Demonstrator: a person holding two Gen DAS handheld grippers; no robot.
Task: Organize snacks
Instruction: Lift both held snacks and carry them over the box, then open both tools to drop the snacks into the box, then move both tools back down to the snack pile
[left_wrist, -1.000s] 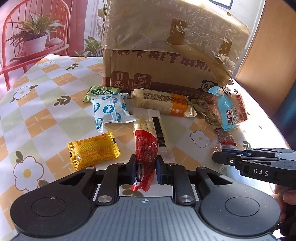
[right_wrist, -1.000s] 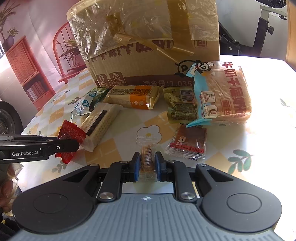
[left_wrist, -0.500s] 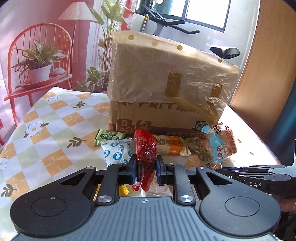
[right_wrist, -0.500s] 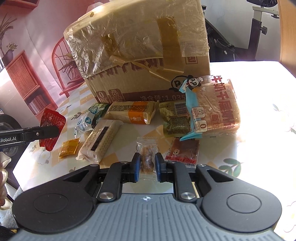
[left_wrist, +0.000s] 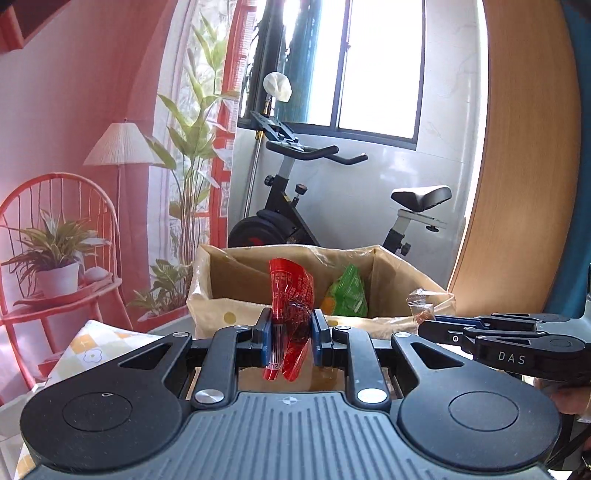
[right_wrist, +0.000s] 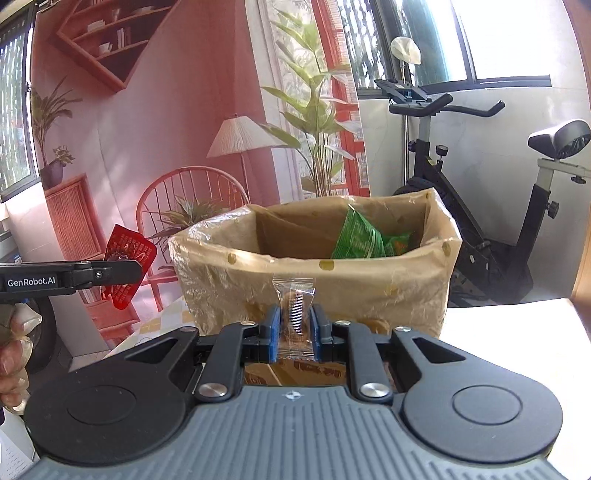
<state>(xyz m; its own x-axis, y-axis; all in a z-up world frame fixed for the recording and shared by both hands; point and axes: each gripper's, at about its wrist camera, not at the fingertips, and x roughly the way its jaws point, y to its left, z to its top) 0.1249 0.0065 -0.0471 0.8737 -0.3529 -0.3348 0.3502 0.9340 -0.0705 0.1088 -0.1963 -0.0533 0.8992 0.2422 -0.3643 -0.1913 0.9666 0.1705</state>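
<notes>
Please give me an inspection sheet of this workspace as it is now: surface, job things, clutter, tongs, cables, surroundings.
Surface: table with a flower-check cloth, only a corner shows.
Job's things: open cardboard box lined with a plastic bag; green snack packet inside it; red packet and clear wrapped biscuit held up in front of the box.
Clutter: nothing seen.
Tongs: left tongs shut on the red packet; right tongs shut on the clear wrapped biscuit.
Cables: nothing seen.
Surroundings: exercise bike, window, wooden panel, pink backdrop with lamp, chair and plants.
</notes>
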